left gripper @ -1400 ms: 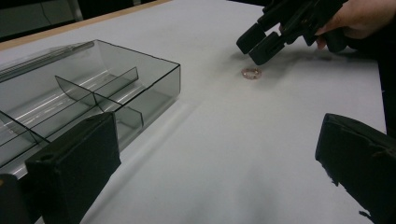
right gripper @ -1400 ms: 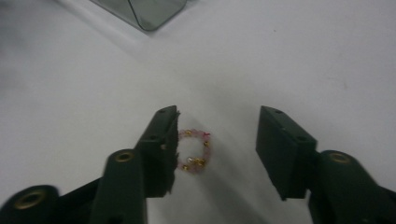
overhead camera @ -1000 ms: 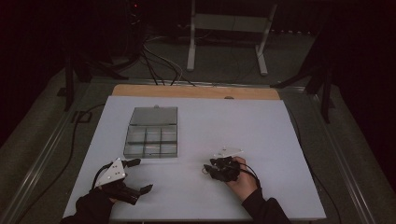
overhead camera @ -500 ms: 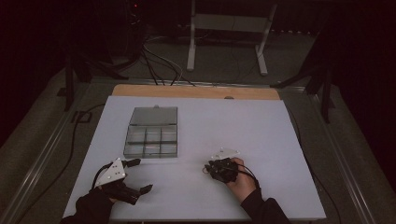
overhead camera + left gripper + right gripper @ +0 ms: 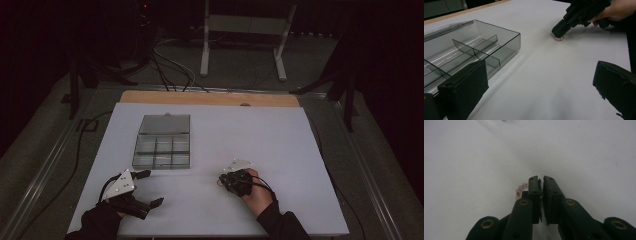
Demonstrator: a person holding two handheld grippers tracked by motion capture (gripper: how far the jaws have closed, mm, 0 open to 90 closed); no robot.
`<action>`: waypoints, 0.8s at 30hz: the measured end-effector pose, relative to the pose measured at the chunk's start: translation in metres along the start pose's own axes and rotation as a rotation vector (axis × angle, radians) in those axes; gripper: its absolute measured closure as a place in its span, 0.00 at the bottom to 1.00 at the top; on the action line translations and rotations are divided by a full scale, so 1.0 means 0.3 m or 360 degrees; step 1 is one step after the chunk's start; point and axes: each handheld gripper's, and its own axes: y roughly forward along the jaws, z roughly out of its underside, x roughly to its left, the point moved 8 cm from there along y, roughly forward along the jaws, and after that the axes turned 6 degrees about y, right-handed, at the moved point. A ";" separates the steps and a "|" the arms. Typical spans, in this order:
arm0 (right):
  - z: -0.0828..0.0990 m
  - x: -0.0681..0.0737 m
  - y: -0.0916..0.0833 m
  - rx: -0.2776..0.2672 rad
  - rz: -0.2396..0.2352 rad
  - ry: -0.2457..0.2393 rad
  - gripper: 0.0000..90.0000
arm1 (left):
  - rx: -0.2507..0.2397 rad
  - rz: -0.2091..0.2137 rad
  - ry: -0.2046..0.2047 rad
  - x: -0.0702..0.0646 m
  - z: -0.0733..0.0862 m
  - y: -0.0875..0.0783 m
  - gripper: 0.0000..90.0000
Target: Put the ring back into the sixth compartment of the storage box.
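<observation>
A short string of pink beads (image 5: 519,189) lies on the white table top (image 5: 260,130). My right gripper (image 5: 541,179) points down at the beads. Its jaws have just been closing and now stand shut on the string, with a few beads sticking out to one side. The left gripper view shows the beads (image 5: 559,38) under the right gripper's tip (image 5: 558,32). In the high view the right gripper (image 5: 223,181) is at the front centre-right. My left gripper (image 5: 151,188) rests at the front left with its jaws wide open (image 5: 539,75) and nothing between them.
A clear smoky plastic box (image 5: 162,142) with several compartments and its lid folded back sits left of centre, just beyond the left gripper; its near corner (image 5: 516,37) shows close up. A wooden strip (image 5: 210,97) edges the table's far side. Stands and cables lie beyond.
The right gripper's jaws look drawn in tighter at the same spot. Neither hand has shifted, and the box stays put.
</observation>
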 end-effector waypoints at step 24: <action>-0.017 0.000 -0.015 -0.0006 -0.0019 -0.0003 0.98 | -0.0003 -0.0004 0.0003 0.001 -0.001 -0.002 0.01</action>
